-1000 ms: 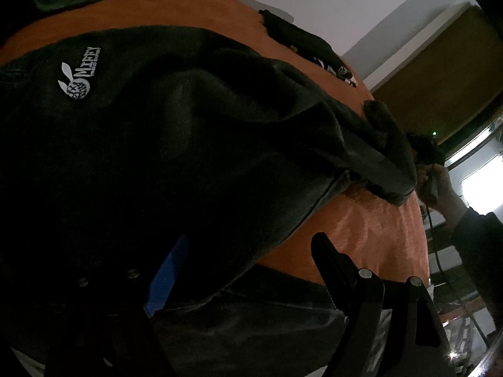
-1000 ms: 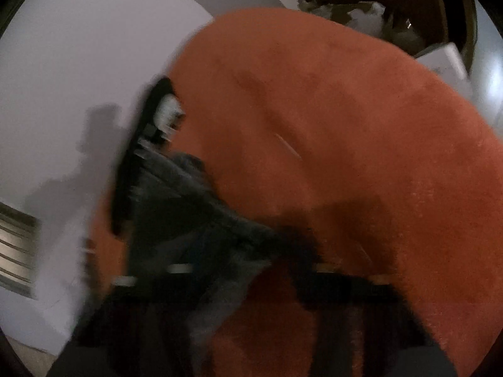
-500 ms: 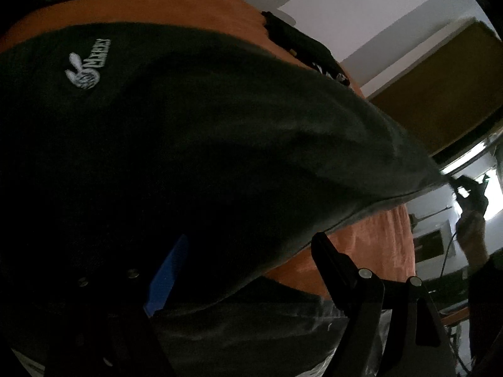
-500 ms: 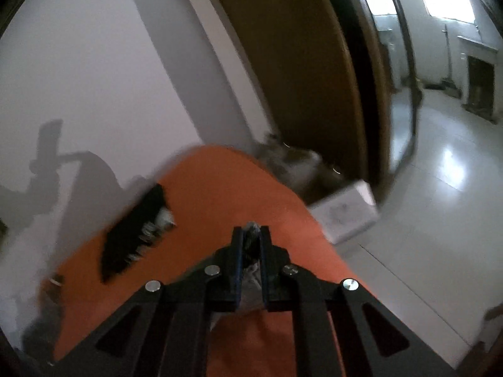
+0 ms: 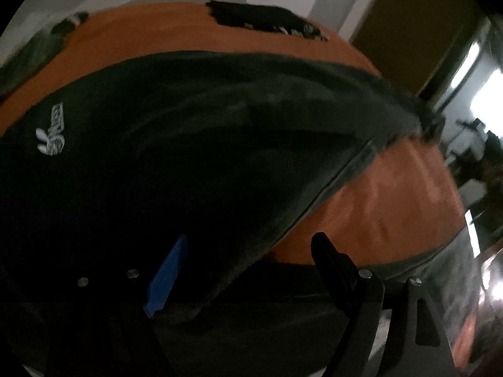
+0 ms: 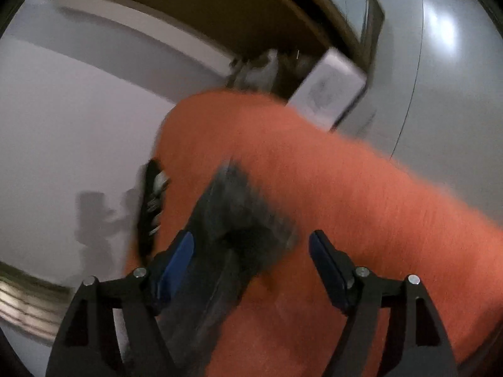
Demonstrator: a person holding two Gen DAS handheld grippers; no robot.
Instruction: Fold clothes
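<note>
Right claw (image 6: 251, 254): jaws opening, clamped a moment ago; dark garment (image 6: 239, 213) corner released, now loose btwn pads on orange bed (image 6: 361, 204). Left claw (image 5: 248, 270): apart, garment draped over. Stretch-out judged done; fold next.

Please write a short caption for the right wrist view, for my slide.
Right gripper opening over a dark garment corner lying on the orange cover, pads not pressing it.

white wall (image 6: 78, 132), brown wooden door (image 5: 418, 22), glossy pale floor (image 6: 456, 78), bright window glare (image 5: 487, 94).
</note>
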